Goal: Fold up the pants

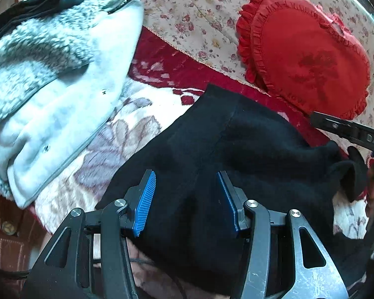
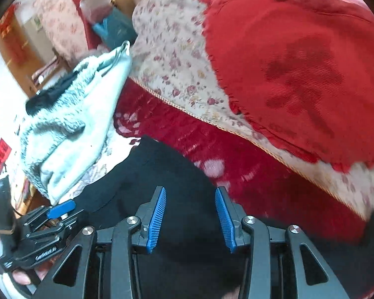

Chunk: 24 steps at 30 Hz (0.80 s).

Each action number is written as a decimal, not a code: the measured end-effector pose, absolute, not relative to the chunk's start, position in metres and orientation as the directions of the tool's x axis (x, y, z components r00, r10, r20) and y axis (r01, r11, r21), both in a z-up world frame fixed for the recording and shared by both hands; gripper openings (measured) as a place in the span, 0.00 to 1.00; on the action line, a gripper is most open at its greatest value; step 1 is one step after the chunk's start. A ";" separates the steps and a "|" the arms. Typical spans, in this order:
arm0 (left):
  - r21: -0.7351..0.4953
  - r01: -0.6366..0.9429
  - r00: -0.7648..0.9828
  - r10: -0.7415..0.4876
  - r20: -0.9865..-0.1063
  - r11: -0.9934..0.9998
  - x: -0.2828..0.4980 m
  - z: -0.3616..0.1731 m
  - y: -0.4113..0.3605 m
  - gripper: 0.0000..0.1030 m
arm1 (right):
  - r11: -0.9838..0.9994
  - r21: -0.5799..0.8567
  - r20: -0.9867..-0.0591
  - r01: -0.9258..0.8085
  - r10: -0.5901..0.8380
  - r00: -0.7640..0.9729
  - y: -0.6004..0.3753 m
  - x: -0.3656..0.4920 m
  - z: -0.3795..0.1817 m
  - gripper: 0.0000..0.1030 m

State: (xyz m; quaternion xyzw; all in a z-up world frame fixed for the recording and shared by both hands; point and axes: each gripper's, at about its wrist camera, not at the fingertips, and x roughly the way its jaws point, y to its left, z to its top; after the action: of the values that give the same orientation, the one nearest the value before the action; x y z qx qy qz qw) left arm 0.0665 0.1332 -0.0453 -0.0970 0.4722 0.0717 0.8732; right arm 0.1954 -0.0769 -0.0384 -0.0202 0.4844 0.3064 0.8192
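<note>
The black pants [image 1: 211, 154] lie bunched on the red and white floral blanket [image 1: 142, 114]. My left gripper [image 1: 187, 177] is open just above the pants, with nothing between its blue pads. The right gripper's tip shows at the right edge of the left wrist view [image 1: 346, 127]. In the right wrist view the pants [image 2: 177, 174] lie under my right gripper [image 2: 190, 191], which is open and empty. The left gripper [image 2: 54, 214] shows at the lower left there.
A grey-white fleece jacket [image 1: 49, 79] lies to the left of the pants and shows in the right wrist view [image 2: 74, 124]. A red heart-shaped frilled pillow [image 1: 306, 57] rests on a floral sheet [image 1: 191, 12] behind; it fills the upper right of the right wrist view [image 2: 299, 62].
</note>
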 end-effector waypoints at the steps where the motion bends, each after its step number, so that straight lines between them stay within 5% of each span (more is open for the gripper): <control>1: -0.094 -0.217 0.538 0.039 -0.842 0.972 0.072 -0.048 0.132 0.48 | 0.809 0.250 -0.816 -0.532 0.472 0.334 -0.071 0.201 -0.043 0.40; 13: -0.041 -0.214 0.502 0.074 -0.862 0.976 0.101 -0.074 0.135 0.51 | 0.776 0.190 -0.882 -0.601 0.404 0.243 -0.036 0.243 -0.091 0.46; 15: -0.028 -0.207 0.504 0.082 -0.860 0.978 0.103 -0.075 0.133 0.52 | 0.772 0.183 -0.874 -0.609 0.412 0.258 -0.036 0.240 -0.089 0.41; 16: -0.023 -0.204 0.507 0.086 -0.858 0.979 0.104 -0.076 0.132 0.55 | 0.772 0.169 -0.868 -0.613 0.411 0.278 -0.037 0.237 -0.086 0.30; 17: -0.022 -0.203 0.510 0.087 -0.856 0.979 0.105 -0.077 0.131 0.56 | 0.767 0.171 -0.858 -0.618 0.424 0.290 -0.037 0.235 -0.083 0.07; 24: -0.085 -0.229 0.516 0.047 -0.856 0.970 0.101 -0.073 0.143 0.56 | 0.758 0.213 -0.780 -0.617 0.512 0.359 -0.047 0.197 -0.032 0.04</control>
State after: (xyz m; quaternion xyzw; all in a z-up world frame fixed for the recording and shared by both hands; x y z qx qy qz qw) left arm 0.1011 0.1433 -0.0725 -0.0938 0.4856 0.0795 0.8655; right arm 0.1969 -0.0470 -0.0316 -0.0584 0.4501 0.3432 0.8223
